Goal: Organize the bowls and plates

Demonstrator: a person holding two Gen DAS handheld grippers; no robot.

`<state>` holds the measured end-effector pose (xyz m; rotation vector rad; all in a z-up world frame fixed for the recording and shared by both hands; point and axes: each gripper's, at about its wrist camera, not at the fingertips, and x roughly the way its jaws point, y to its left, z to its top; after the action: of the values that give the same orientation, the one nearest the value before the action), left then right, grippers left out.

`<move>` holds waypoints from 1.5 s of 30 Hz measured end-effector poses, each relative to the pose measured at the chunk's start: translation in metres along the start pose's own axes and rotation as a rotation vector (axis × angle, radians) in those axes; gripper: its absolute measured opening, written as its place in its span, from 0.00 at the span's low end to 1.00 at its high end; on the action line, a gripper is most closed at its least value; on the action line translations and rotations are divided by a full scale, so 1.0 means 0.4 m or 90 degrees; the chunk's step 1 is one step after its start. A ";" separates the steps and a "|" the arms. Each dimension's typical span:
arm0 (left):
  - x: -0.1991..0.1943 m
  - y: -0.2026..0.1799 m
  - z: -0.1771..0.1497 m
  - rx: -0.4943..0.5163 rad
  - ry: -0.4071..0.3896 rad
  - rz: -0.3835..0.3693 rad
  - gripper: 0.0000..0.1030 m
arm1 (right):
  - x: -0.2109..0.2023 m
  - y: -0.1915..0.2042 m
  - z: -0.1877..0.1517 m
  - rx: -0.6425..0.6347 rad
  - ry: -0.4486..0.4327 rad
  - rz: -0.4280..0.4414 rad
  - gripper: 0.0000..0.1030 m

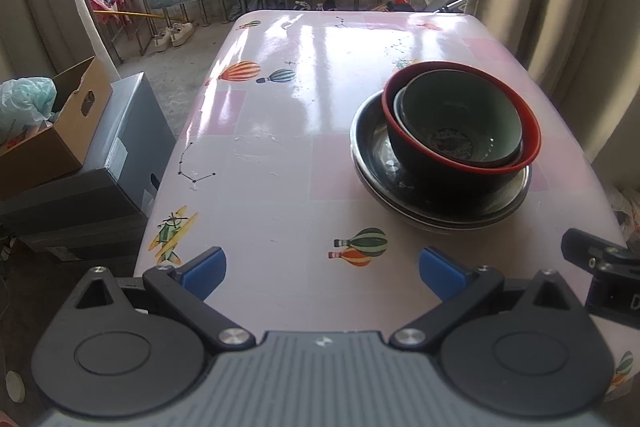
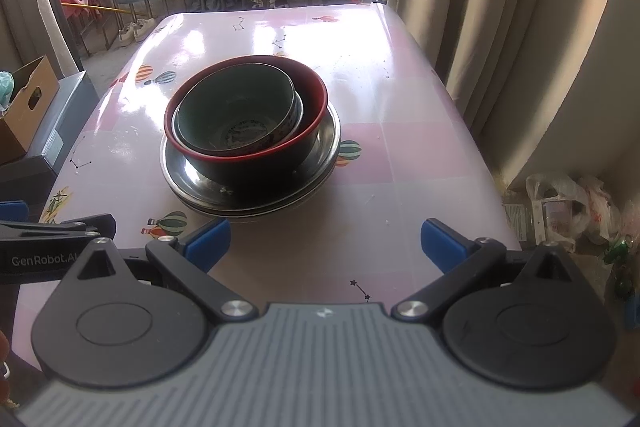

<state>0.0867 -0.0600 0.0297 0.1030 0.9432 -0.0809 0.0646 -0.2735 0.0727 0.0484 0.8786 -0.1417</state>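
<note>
the left gripper [image 1: 322, 267] and right gripper [image 2: 325, 241] hover spread wide and empty at the table's [image 2: 400, 155] near edge. a green bowl [image 2: 236, 119] nests in a red-rimmed bowl [image 2: 308, 131] on stacked plates [image 2: 248, 205], perhaps metal. the left gripper's side reads "genrobot.ai".

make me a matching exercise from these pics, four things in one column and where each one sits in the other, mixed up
Things:
1. green bowl
2. red-rimmed bowl
3. metal plates
4. cardboard box

Places:
A. on the pink table, at the bottom of the stack
B. off the table to the left, on a grey box
C. nested inside another bowl, topmost
D. standing on the plates, holding a smaller bowl

Pairs: 1-C, 2-D, 3-A, 4-B
</note>
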 end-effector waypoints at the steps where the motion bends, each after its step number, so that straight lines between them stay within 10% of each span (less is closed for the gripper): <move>1: 0.001 -0.004 0.000 0.001 0.002 -0.004 1.00 | -0.001 -0.001 0.000 0.000 0.000 -0.002 0.99; 45: 0.002 -0.014 0.000 0.012 0.006 -0.009 1.00 | 0.018 -0.011 -0.018 0.002 0.015 -0.007 0.99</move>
<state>0.0866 -0.0656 0.0289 0.1135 0.9529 -0.1023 0.0630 -0.2780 0.0626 0.0477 0.9023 -0.1527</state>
